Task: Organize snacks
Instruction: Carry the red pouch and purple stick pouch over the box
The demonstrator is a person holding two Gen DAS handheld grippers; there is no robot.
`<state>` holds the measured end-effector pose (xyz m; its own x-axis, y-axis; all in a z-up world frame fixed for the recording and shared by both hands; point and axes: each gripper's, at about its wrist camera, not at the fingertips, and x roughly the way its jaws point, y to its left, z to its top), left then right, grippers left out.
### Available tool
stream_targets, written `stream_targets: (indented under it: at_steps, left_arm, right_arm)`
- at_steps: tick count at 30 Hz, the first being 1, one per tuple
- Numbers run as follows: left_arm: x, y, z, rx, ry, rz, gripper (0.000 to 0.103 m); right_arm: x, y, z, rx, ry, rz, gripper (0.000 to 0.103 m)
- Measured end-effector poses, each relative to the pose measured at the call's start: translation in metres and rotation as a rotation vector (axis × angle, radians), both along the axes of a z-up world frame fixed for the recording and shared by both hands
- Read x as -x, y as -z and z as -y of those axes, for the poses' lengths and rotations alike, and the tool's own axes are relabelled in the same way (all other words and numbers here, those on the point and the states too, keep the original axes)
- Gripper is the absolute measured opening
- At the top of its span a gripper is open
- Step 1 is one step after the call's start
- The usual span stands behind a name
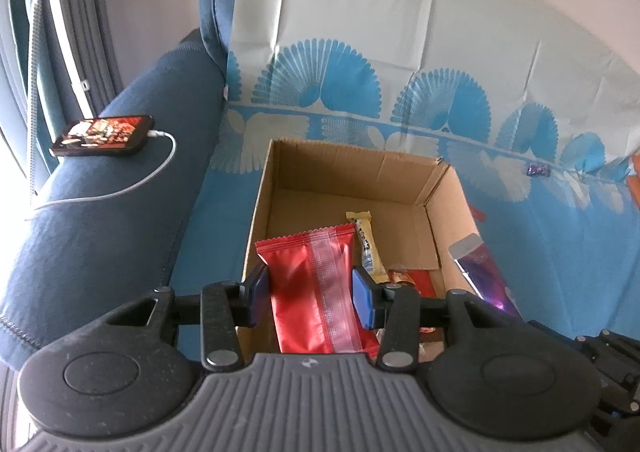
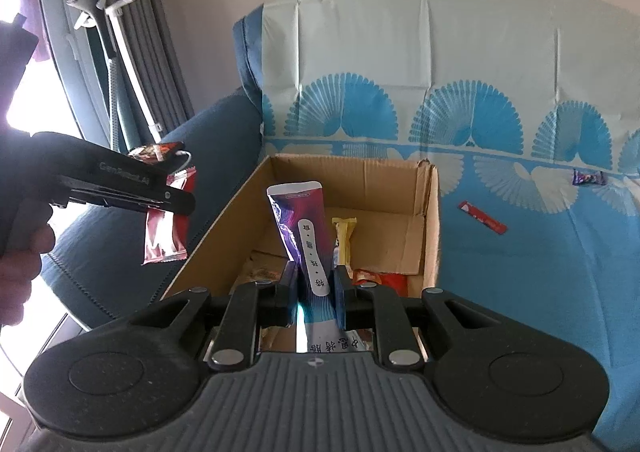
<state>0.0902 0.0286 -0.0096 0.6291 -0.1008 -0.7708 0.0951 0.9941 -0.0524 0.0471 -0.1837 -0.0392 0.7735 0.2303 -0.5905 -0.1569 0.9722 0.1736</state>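
Holding a snack in each gripper, I have both above the near end of the open cardboard box point(image 1: 400, 219) that sits on the sofa's blue fan-patterned cover point(image 1: 540, 252).

My left gripper point(image 1: 308, 292) is partly open, its blue pads pressed against the sides of a red foil packet point(image 1: 312, 284) with a clear seam strip down its back; no print shows on that side. My right gripper point(image 2: 316, 292) is nearly closed, clamped on a purple pouch point(image 2: 298, 228) with a white label bearing dark characters too distorted to read.

Inside the box lie a pale yellow bar point(image 1: 364, 244) and some red and orange wrappers point(image 1: 412, 278), their lettering too small to make out.

Only the right wrist view shows my left gripper from the side, with pale lettering on its black body that seems to begin "Gen", the red packet hanging beneath it, and my hand point(image 2: 20, 268) on the handle. It also shows a red stick packet point(image 2: 482, 217) and a small purple candy point(image 2: 588, 177) loose on the cover. Only the left wrist view shows a phone point(image 1: 104, 133) lying on the sofa arm with a white cable point(image 1: 132, 187) plugged in.
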Motion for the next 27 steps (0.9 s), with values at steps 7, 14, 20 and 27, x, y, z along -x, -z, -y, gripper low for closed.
stream_targets:
  at_steps: [7,14,20,27]
  left_arm:
    - [-0.034,0.032,0.002,-0.015,-0.004,-0.057,0.049]
    - [-0.058,0.058,0.009,-0.036,0.003,-0.094,0.049]
    - [-0.073,0.075,0.015,-0.056,0.009,-0.121,0.049]
    - [-0.081,0.087,0.019,-0.076,0.024,-0.149,0.062]
  right_arm:
    - [-0.031,0.020,-0.003,-0.007,0.003,-0.051,0.020]
    - [-0.060,0.040,-0.004,-0.008,0.004,-0.090,0.020]
    - [-0.079,0.053,-0.003,-0.024,0.011,-0.109,0.020]
    - [-0.090,0.061,-0.003,-0.035,0.010,-0.127,0.026]
